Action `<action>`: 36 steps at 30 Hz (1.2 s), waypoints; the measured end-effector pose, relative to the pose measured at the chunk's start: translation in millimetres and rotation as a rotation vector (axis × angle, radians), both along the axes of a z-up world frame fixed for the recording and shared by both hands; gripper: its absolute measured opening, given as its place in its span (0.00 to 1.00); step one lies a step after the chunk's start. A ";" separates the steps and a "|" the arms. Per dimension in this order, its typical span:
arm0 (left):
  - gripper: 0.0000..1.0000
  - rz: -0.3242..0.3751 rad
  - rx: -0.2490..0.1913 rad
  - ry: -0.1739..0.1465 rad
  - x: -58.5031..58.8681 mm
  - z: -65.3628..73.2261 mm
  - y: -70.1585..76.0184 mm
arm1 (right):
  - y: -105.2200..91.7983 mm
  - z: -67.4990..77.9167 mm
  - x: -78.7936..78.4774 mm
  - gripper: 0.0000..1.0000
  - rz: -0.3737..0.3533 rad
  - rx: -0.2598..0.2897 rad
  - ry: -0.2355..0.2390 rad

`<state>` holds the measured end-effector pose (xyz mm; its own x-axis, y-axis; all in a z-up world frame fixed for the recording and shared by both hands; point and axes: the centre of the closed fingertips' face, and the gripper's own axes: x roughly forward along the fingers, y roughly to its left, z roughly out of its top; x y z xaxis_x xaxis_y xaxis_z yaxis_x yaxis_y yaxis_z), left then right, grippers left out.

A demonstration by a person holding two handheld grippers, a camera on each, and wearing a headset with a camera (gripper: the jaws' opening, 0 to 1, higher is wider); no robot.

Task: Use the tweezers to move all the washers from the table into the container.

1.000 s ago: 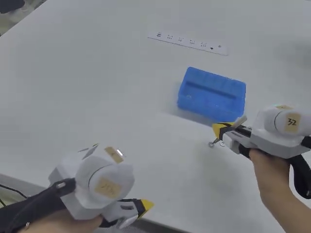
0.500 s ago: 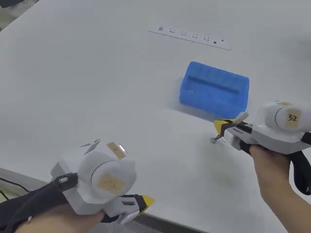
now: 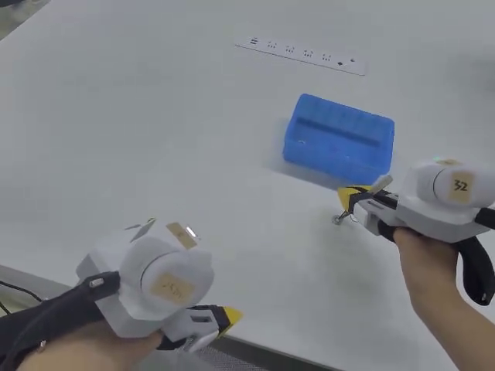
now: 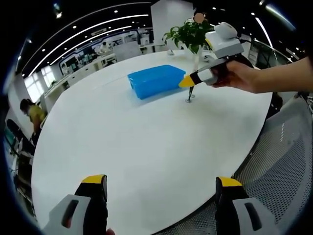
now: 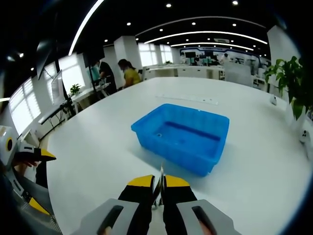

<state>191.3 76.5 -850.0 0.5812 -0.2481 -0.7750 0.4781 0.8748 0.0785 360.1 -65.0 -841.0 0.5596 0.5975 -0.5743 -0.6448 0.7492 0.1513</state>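
A blue container stands on the white table, and a small speck that may be a washer lies inside it. My right gripper is just in front of the container's near wall, shut on thin metal tweezers. The tweezers' tips point down at the table, where a small grey piece, perhaps a washer, sits; whether it is pinched I cannot tell. My left gripper hovers open over the table's near edge, far from the container, holding nothing.
A white power strip lies on the table beyond the container. The table's near edge runs just under the left gripper. A potted plant stands at the table's far right side. People are in the room behind.
The head view has shifted a little. The right gripper with the tweezers stays in front of the container, and the left gripper stays at the near edge.
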 end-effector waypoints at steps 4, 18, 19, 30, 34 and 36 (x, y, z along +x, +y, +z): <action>0.94 -0.001 -0.003 0.000 0.0 0.2 -0.6 | 1.3 -0.2 0.3 0.02 0.006 -0.013 0.003; 0.93 0.000 -0.010 -0.009 0.4 1.9 -1.4 | -1.9 35.2 6.1 0.02 0.014 0.009 -0.023; 0.93 -0.001 -0.012 -0.007 0.3 1.8 -1.9 | -3.1 39.2 7.2 0.02 0.010 0.014 -0.026; 0.92 -0.012 -0.014 0.011 -1.9 -0.7 -3.7 | -0.4 82.4 26.8 0.02 0.006 0.069 -0.090; 0.90 -0.013 -0.027 0.009 -1.6 0.4 -4.9 | 6.1 91.2 36.0 0.02 0.014 0.071 -0.117; 0.90 -0.016 -0.025 0.006 -1.4 0.7 -4.9 | 9.2 93.7 39.6 0.02 0.019 0.075 -0.124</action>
<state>190.0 71.5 -849.3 0.5725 -0.2761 -0.7720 0.4921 0.8689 0.0542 399.7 -55.8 -747.3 0.6119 0.6472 -0.4546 -0.6760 0.7263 0.1242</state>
